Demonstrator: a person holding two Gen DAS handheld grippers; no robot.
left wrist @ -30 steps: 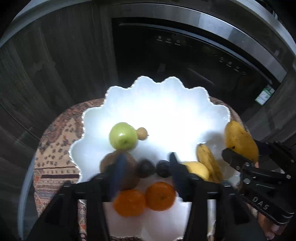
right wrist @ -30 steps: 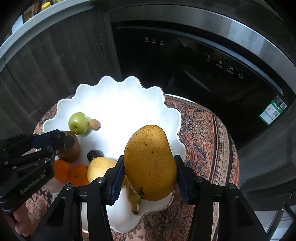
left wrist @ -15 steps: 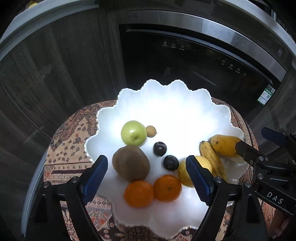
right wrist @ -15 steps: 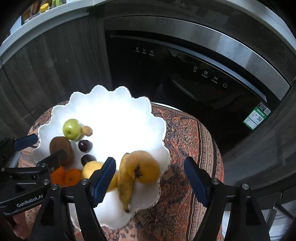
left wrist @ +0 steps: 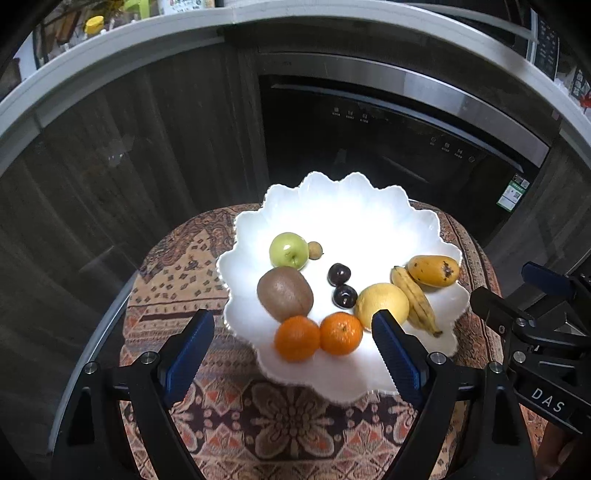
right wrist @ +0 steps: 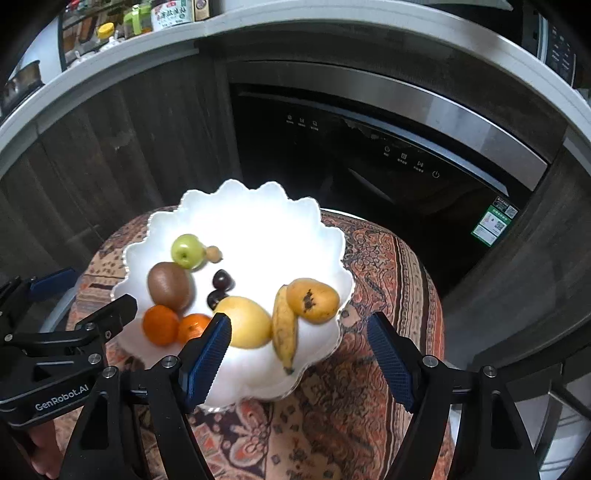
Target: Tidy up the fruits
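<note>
A white scalloped bowl (left wrist: 332, 184) holds a green apple (left wrist: 289, 250), a kiwi (left wrist: 284, 293), two dark plums (left wrist: 339, 274), two oranges (left wrist: 340, 333), a round yellow fruit (left wrist: 382, 304), a banana (left wrist: 415, 302) and a spotted mango (left wrist: 433, 270). My left gripper (left wrist: 291, 326) hangs open above the bowl's near edge, nothing between its fingers. My right gripper (right wrist: 299, 328) is open too, above the near right rim (right wrist: 332, 347), clear of the mango (right wrist: 314, 300) and banana (right wrist: 285, 332). Each gripper shows at the other view's side.
The bowl sits on a patterned cloth (left wrist: 295, 417) over a small round table. A dark built-in appliance (left wrist: 388, 140) and wood cabinet fronts (left wrist: 129, 166) stand close behind. Jars line the counter (right wrist: 162, 14) above. A hand (right wrist: 44, 446) grips the left tool.
The right gripper opened and let go of the mango, which now lies in the bowl beside the banana. The left jaws spread from around the plums. Both grippers pulled back and up.
</note>
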